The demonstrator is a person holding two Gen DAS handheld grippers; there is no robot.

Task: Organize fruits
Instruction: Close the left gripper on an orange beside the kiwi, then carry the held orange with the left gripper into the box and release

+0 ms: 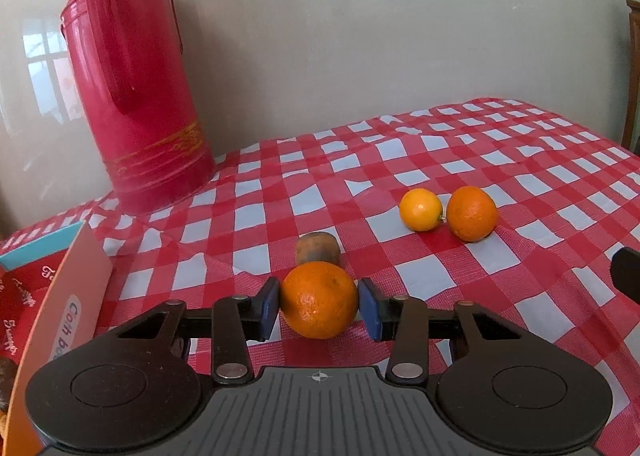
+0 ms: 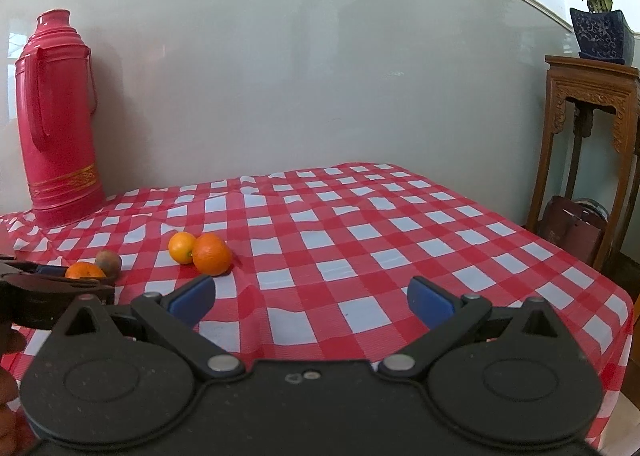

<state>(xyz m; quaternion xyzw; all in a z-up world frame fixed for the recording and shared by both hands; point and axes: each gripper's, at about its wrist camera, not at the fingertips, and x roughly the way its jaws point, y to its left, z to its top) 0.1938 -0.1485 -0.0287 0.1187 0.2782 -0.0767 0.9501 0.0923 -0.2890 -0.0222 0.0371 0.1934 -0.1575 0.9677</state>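
Note:
My left gripper [image 1: 319, 306] is shut on an orange [image 1: 319, 299], its blue pads pressing both sides just above the checked cloth. A brown kiwi [image 1: 317, 248] lies right behind it. A small yellow-orange citrus [image 1: 421, 209] and a larger orange [image 1: 471, 213] touch each other further right. In the right wrist view the held orange [image 2: 84, 270], the kiwi [image 2: 108, 262], the small citrus [image 2: 182, 247] and the larger orange [image 2: 212, 254] show at left. My right gripper [image 2: 312, 302] is open and empty above the cloth.
A tall red thermos [image 1: 134, 83] stands at the back left by the wall. An orange and red box [image 1: 48, 320] is at the left edge. The table [image 2: 400, 215] has a red-white cloth. A wooden stand [image 2: 588, 127] with a plant pot is at right.

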